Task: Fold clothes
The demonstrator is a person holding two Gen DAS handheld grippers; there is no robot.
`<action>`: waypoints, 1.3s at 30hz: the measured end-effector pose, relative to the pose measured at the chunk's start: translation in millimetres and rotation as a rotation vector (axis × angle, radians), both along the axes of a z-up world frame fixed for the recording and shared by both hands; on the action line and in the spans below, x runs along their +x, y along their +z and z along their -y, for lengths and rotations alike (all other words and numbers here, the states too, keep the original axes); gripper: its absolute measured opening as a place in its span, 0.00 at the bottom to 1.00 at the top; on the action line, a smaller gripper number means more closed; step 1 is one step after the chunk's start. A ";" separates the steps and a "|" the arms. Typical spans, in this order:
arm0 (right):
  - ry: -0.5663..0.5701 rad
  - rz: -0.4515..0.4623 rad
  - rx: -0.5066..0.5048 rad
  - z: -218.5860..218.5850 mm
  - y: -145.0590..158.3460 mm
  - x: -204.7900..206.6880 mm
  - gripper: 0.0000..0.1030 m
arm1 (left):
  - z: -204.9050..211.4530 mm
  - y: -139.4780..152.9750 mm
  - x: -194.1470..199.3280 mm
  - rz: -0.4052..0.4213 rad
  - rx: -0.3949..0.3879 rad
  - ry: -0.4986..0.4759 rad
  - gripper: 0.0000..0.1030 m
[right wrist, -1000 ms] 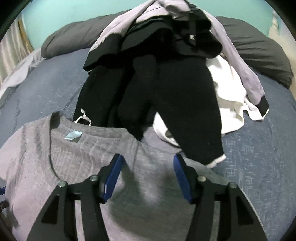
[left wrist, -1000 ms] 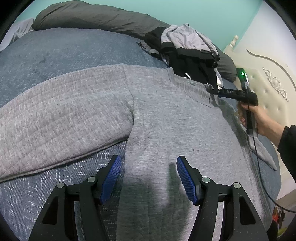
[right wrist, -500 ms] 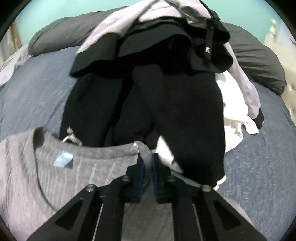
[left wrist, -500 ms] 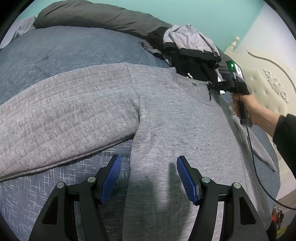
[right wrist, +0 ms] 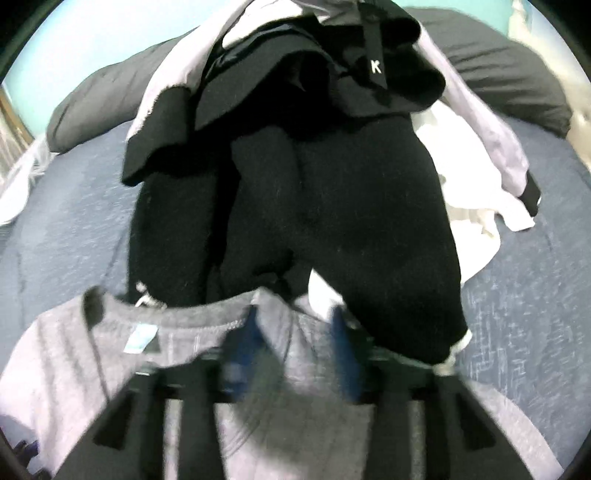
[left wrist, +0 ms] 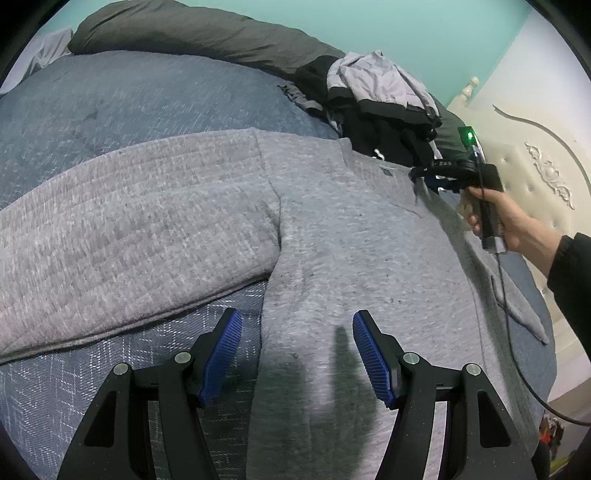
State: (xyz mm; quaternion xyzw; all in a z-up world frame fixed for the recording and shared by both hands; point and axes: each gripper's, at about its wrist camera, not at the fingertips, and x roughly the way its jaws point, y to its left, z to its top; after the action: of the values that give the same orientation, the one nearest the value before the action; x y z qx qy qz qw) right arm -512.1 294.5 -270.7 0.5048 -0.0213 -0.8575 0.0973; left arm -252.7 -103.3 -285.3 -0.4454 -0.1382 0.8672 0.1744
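A grey sweatshirt (left wrist: 351, 229) lies flat on the blue bedspread (left wrist: 110, 110), one sleeve (left wrist: 129, 236) spread to the left. My left gripper (left wrist: 297, 354) is open and empty over the sweatshirt's side edge near the hem. My right gripper (right wrist: 295, 350) is blurred; its blue pads stand apart over the shoulder next to the collar (right wrist: 184, 314). It also shows in the left wrist view (left wrist: 436, 177), held in a hand at the neckline.
A pile of black, white and lilac clothes (right wrist: 332, 166) lies just beyond the collar; it also shows in the left wrist view (left wrist: 376, 107). Dark grey pillows (left wrist: 192, 33) line the far edge. A cream headboard (left wrist: 535, 166) stands on the right.
My right gripper closed on the shoulder by the collar half a second ago and has now opened again, with motion blur. The left gripper has stayed open and drifted slightly.
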 end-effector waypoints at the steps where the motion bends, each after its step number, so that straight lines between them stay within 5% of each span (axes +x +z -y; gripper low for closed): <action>1: 0.000 -0.005 -0.012 -2.8 5.7 1.6 0.55 | -0.7 1.1 0.6 -0.003 -0.001 -0.001 0.65; 9: -0.035 -0.171 -0.170 -21.9 55.0 69.5 0.56 | -0.6 5.2 -1.7 -0.013 0.003 0.003 0.65; 16: -0.120 -0.122 -0.304 -35.8 7.6 191.0 0.57 | 3.3 3.4 -3.3 -0.004 0.013 0.018 0.65; 23: -0.127 -0.099 -0.355 -34.7 -1.5 269.3 0.57 | 10.3 10.3 -5.2 -0.025 -0.018 0.050 0.65; 33: -0.086 -0.081 -0.375 -34.0 -12.7 286.4 0.59 | 2.5 19.3 -9.2 -0.046 -0.046 0.068 0.65; 39: -0.096 -0.060 -0.413 -41.0 -21.0 286.3 0.59 | -19.8 30.4 -56.8 -0.008 -0.101 0.037 0.65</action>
State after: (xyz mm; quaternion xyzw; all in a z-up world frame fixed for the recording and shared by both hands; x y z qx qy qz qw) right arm -225.8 335.5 -291.7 0.4468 -0.2177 -0.8531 0.1586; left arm -309.6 -83.5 -254.9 -0.4474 -0.1019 0.8780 0.1365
